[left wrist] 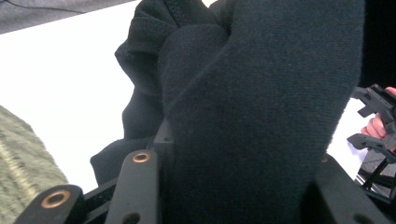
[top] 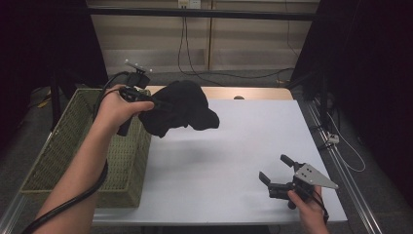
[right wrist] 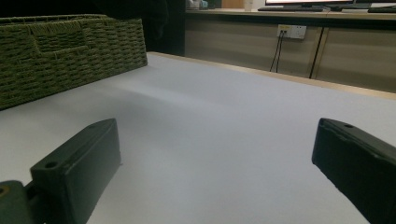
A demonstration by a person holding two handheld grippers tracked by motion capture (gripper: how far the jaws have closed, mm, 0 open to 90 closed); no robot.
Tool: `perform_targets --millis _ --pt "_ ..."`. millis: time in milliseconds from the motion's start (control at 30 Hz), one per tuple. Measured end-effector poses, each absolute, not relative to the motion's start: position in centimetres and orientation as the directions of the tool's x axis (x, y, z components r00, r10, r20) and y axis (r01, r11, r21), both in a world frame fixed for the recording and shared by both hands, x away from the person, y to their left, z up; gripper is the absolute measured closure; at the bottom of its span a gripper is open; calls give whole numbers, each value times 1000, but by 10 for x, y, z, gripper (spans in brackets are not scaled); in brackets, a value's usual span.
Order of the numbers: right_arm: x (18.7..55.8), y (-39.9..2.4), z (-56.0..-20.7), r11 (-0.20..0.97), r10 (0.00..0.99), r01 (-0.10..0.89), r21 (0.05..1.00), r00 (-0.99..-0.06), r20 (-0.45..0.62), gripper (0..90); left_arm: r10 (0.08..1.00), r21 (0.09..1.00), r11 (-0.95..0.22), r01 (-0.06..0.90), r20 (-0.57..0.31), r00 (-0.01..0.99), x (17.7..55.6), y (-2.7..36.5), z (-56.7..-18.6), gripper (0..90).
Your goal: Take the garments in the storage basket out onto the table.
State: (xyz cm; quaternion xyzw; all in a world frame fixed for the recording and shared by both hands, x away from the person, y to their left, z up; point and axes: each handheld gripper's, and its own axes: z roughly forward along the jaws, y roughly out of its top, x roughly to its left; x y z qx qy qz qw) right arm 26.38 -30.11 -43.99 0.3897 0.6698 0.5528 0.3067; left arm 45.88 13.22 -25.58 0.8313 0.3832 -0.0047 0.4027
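left gripper (top: pixel 146 100) clamping black cloth (top: pixel 182 107); right gripper (top: pixel 273 171) agape

We record a white table surface (top: pixel 229 161) with a light wooden strip (top: pixel 253 92) along its far edge. We find a green woven basket (top: pixel 73 146) standing at the table's left side, its wall touching the white surface's edge. Beyond the table we see pale wall panelling (top: pixel 243 39), black cables (top: pixel 187 53) hanging down it, and a white socket plate (right wrist: pixel 291 31). Dark curtains (top: pixel 370 73) flank both sides.
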Motion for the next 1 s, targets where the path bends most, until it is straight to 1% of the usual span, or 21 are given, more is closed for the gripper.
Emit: perform_targets --millis 300,533,700,833,900,1000 --pt "264 -301 -440 83 860 182 980 -509 21 3 617 660 -391 642 -329 715 455 109 -275 580" --pt "263 -301 -440 82 859 184 979 -511 24 3 617 655 -413 633 -310 723 453 89 -287 575" --pt "262 -301 -439 79 860 184 980 -509 26 3 598 656 -406 636 -335 728 451 78 -296 562" --pt "262 -301 -439 75 859 185 980 -512 31 3 598 655 -408 636 -335 728 449 67 -306 557" --pt "262 -301 -439 77 858 183 980 -513 28 3 587 665 -405 628 -337 736 448 61 -312 531" --pt "262 -301 -439 80 859 182 980 -511 25 3 567 678 -428 598 -314 761 447 52 -322 388"
